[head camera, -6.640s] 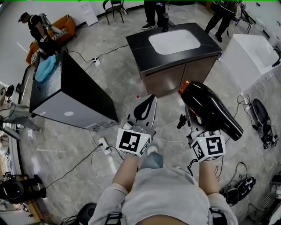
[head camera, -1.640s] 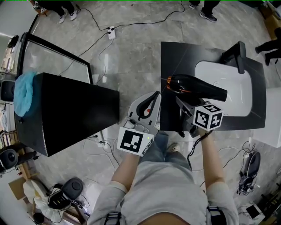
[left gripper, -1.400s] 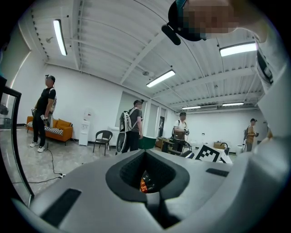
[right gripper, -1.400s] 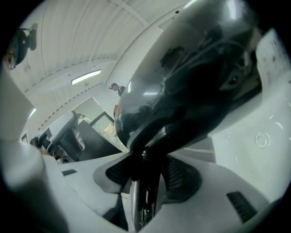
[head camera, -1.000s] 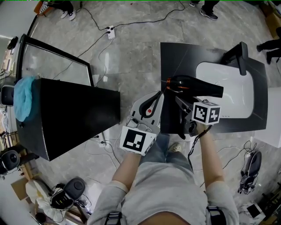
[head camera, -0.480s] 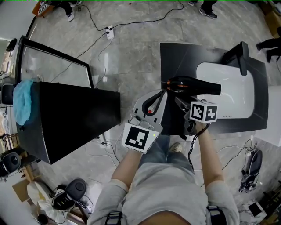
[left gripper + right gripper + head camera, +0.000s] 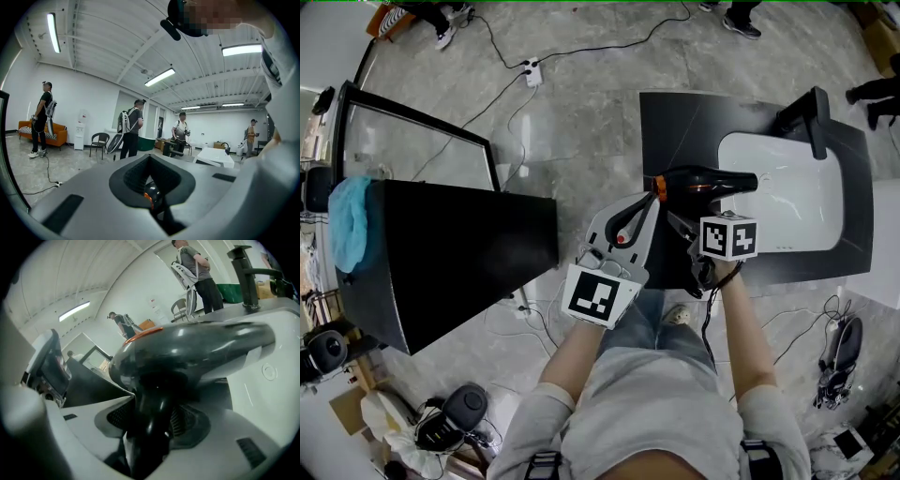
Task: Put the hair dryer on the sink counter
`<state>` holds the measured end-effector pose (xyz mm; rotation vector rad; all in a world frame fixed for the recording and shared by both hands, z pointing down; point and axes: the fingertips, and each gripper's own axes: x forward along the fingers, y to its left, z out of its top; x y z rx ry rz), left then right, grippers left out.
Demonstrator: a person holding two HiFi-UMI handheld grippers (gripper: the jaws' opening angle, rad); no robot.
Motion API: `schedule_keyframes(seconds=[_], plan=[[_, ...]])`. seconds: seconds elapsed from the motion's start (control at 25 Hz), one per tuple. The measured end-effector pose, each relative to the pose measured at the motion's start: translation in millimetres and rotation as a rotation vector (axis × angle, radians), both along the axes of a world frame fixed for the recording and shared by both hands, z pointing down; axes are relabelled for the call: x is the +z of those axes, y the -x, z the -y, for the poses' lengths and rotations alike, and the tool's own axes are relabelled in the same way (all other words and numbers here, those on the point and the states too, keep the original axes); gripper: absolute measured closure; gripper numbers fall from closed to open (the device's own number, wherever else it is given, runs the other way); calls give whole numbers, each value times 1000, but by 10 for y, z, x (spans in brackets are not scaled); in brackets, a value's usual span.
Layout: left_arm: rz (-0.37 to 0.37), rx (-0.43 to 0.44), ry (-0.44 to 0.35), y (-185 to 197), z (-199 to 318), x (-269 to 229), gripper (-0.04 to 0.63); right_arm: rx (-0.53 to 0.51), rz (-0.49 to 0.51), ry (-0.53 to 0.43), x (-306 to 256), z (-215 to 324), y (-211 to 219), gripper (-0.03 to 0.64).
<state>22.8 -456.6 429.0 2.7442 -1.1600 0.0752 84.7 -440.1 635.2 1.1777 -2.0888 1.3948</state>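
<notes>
Black handle of the hair dryer [image 7: 705,181] stands between the right tool's [image 7: 679,217] jaws, which have just been opening and look loose on it. Just beyond, the barrel lies crosswise on the bench [image 7: 675,122], nozzle rightward over the basin [image 7: 787,202], so the way out looks straight back.

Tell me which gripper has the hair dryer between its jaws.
The right gripper: the hair dryer has its handle between those jaws, which have just been opening. The left gripper is shut, empty.
</notes>
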Motion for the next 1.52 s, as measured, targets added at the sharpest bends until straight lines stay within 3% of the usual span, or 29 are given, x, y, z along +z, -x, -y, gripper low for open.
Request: schedule_keyframes(seconds=[0.2,0.48,0.64,0.72,0.92,1.16,1.24,1.36,1.52], plan=[[-3,-6,-3,12,-2,-25,583,-30,-89,-12,4,-21,25,385],[-1,-7,-4,-17,-13,-17,583,-35,-82,0,-1,-106,14,340],[-1,-6,-10,-28,-14,-42,583,-157,-344,-21,50,-157,-63,331],[-3,-6,-9,-38,-14,-45,583,-166,-401,-57,35,-149,-103,331],[-3,0,-8,-77,-33,-54,583,-49,-279,-103,-131,-135,-165,331],[-11,15,-13,-143,-30,-94,583,-2,-206,-187,-469,-148,-207,335],[-8,26,-16,-194,-44,-100,583,17,-199,-216,-561,-154,-243,393],[12,49,-18,-274,-81,-91,583,53,-212,-258,-668,-174,-347,599],[20,69,-14,-394,-147,-118,583,86,-161,-317,-869,-245,-439,607]])
